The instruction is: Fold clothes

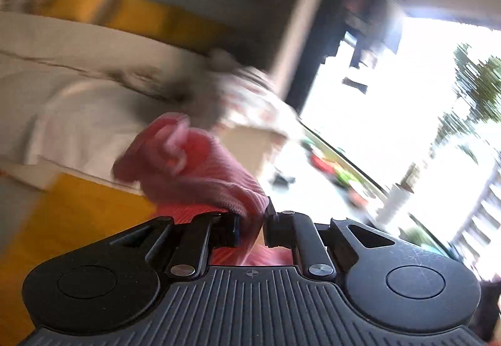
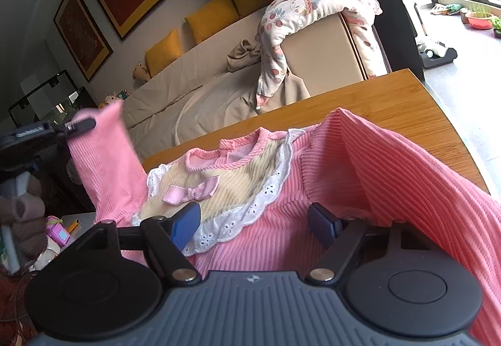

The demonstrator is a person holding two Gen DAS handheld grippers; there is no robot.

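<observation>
We see the wooden table point(image 2: 391, 101) running from 9 o'clock to 3 o'clock in the right wrist view, its far edge just short of the beige sofa point(image 2: 200, 89) and its right corner rounding off toward the tiled floor at 3 o'clock. Bare wood lies open beyond the garment at 1 o'clock; the table's left edge drops off near a clutter of toys at 8 o'clock.

The pink sweater point(image 2: 275, 220) lies spread on the table, collar toward 12 o'clock, with a cream bib, white lace trim and a small pink bow. Its right sleeve point(image 2: 422, 183) is raised and draped over at 3 o'clock.

Our right gripper point(image 2: 255, 225) stands wide, blue pads apart, hovering just over the sweater's chest with nothing between them.

Our left gripper point(image 1: 252, 227) is clamped narrow on the left sleeve point(image 1: 194, 164), the ribbed pink cloth bunched ahead of it at 11 o'clock. In the right wrist view that gripper shows at 9 o'clock, lifting the sleeve above the table's left edge. The left wrist view is heavily blurred; sofa and bright window are barely legible.
</observation>
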